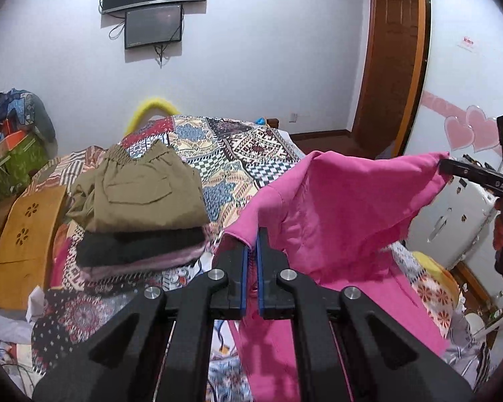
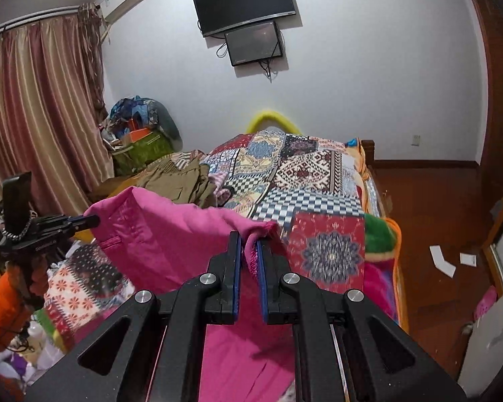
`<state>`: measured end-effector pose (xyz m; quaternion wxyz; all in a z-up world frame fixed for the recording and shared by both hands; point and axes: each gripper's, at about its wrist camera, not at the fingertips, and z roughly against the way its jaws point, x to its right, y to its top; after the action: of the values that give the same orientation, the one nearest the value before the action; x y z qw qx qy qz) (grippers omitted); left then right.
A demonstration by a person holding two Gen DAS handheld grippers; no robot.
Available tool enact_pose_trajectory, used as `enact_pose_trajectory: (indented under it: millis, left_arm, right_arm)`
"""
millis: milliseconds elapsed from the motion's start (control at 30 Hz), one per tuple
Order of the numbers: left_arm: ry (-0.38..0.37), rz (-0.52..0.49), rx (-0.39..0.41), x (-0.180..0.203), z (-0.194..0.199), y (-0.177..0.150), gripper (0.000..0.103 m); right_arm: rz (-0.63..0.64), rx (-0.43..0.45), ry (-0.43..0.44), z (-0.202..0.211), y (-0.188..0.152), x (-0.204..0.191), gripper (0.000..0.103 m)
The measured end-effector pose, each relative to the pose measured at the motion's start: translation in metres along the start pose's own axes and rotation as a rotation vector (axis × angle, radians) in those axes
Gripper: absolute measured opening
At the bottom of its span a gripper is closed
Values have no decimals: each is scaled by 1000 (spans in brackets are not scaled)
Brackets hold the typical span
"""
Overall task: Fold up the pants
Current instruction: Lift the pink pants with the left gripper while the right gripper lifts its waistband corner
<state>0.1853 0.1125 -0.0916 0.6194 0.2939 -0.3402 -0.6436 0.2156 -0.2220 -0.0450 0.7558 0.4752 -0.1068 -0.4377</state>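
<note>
Bright pink pants (image 1: pixel 338 201) hang stretched in the air between my two grippers, above the patchwork bed. My left gripper (image 1: pixel 251 238) is shut on one corner of the waistband; it also shows at the left of the right wrist view (image 2: pixel 95 221). My right gripper (image 2: pixel 249 238) is shut on the other corner of the pink pants (image 2: pixel 171 231); it also shows at the right edge of the left wrist view (image 1: pixel 444 165). The rest of the fabric drapes down below both grippers.
A stack of folded clothes with khaki pants on top (image 1: pixel 141 194) lies on the patchwork quilt (image 1: pixel 238 154). A wooden stool (image 1: pixel 26 234) stands at the left. Piled bags (image 2: pixel 141 134) sit by the curtain. The wooden floor (image 2: pixel 436 207) holds paper scraps (image 2: pixel 442 261).
</note>
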Motion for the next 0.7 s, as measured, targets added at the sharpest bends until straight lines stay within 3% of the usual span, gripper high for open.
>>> enact_pose_trajectory:
  millis: [300,433,567,633,700]
  left_arm:
    - [-31,0,-37,13,26,-38,4]
    - [-24,-14,-64,19,25,-50,4]
    - [-31,1,-75,18,23,-56,4]
    - [-31,5,-79,16,21,-57,4]
    - [-29,12,-84,14,18,-59,4]
  right_arm:
    - [-30,-7,37,35,-29,-14,8]
    - [-55,-93,60,19,-50,-13,8]
    - [-51,-202,30,-5,-74,-11,9]
    - [-54,-269,8,-21,-91,-10,28]
    - [-40,-302,-7,-30,-104,-9,39]
